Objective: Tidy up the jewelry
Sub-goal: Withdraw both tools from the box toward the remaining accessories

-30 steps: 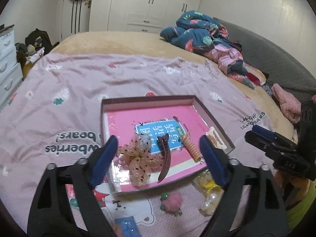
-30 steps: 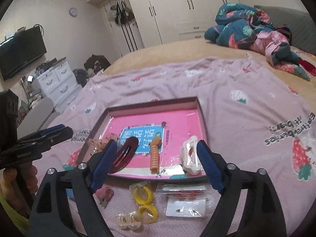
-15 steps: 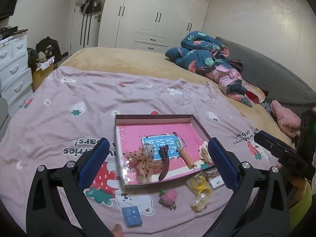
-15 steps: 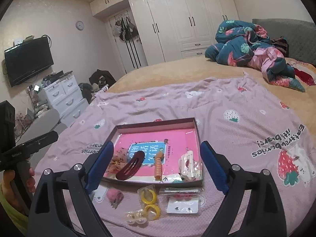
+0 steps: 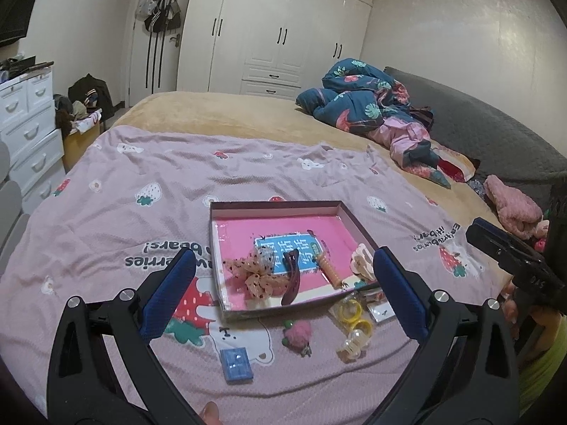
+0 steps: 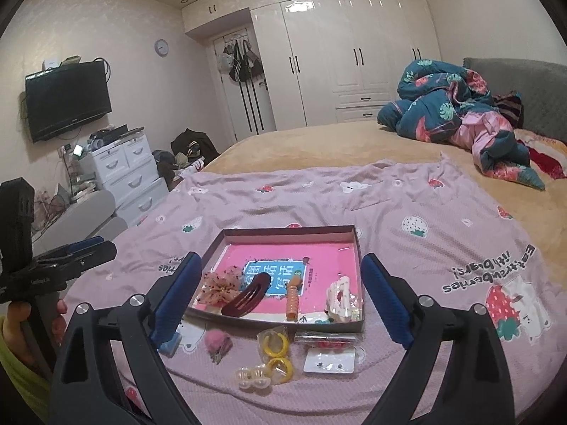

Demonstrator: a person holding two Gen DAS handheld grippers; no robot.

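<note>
A shallow box with a pink floor lies on the pink bedspread. In it are a lace bow, a dark red hair clip, an orange spiral tie and a cream claw clip. In front of the box lie a pink pompom clip, yellow rings, a pearl clip, an earring card and a small blue box. My left gripper and right gripper are open and empty, held above the bed before the box.
A heap of bedding lies at the far right of the bed. White drawers and a wall TV stand at the left. White wardrobes line the back wall.
Both grippers have pulled back and up from the box, so more of the bed and room shows. Both stay open and empty. The items have not moved.
</note>
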